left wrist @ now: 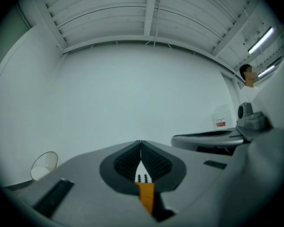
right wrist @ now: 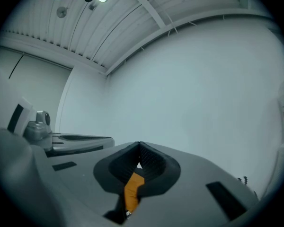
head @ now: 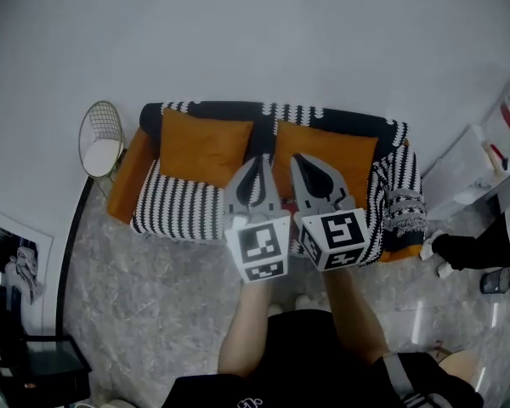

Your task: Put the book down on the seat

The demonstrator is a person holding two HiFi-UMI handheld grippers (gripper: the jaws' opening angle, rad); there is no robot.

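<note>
A sofa with a black-and-white striped seat (head: pixel 178 206) and two orange cushions (head: pixel 204 147) stands against the wall. My left gripper (head: pixel 257 160) and right gripper (head: pixel 296 156) are held side by side in front of it, pointing at the backrest. In the left gripper view the jaws (left wrist: pixel 141 144) are shut, tips touching, with nothing between them. The right gripper (right wrist: pixel 139 146) is shut and empty too. A sliver of orange cushion (left wrist: pixel 146 195) shows through the gap under the tips. No book shows in any view.
A round wire chair (head: pixel 102 138) stands left of the sofa. A patterned throw (head: pixel 399 194) hangs over its right arm. White furniture (head: pixel 480 160) and a person's legs (head: pixel 476 249) are at the right. A dark stand (head: pixel 42 368) sits at the lower left.
</note>
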